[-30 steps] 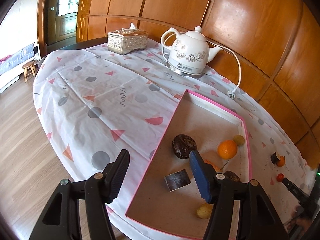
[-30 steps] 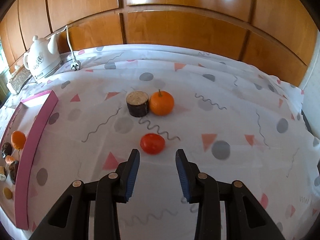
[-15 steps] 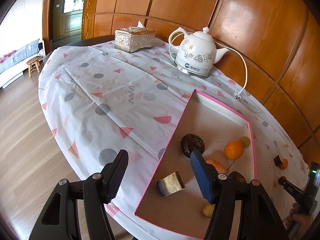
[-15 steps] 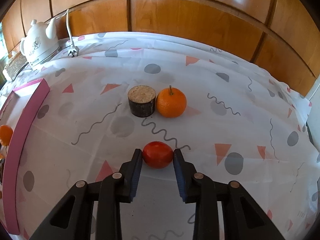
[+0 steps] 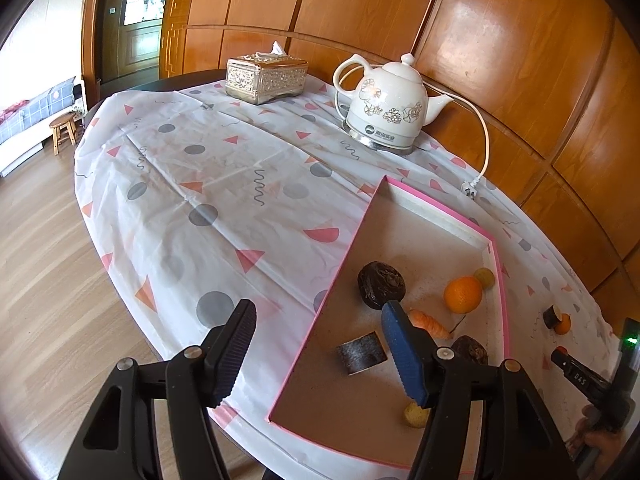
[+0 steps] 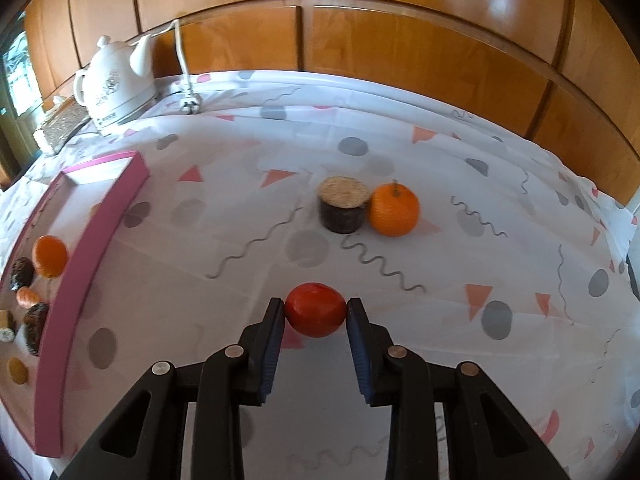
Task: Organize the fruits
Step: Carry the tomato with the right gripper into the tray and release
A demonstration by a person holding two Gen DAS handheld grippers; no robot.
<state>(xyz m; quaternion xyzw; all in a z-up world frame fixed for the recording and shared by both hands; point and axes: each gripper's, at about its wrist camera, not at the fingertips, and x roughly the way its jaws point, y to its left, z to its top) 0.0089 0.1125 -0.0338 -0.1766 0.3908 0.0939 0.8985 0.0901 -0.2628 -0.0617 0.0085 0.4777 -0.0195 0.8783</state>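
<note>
Nearest the right wrist camera, the right gripper (image 6: 315, 314) is clamped on a small red fruit (image 6: 315, 309), one pad touching each side, so the fruit can be carried to the pink-rimmed tray (image 6: 86, 240); whether the fruit rests on the tabletop (image 6: 440, 280) or is just clear of it cannot be told. The gripper angles steeply downward, its jaws having just closed onto the fruit. The tray lies to the left of the fruit, well apart. Beyond the fruit, farther from the tray, a dark cut cylinder (image 6: 343, 204) and an orange (image 6: 394, 210) sit touching each other, apparently waiting their turn. In the left wrist view, the left gripper (image 5: 316, 346) hangs released and holding nothing, tilted down over the tray's near left rim (image 5: 320, 316), likely parked while the other hand works. Inside the tray sit a dark block (image 5: 362, 352), a carrot (image 5: 430, 322), a dark round fruit (image 5: 380, 285) and another orange (image 5: 463, 294). Beyond the tray stand a white kettle (image 5: 386, 114) and a tissue box (image 5: 266, 78).
</note>
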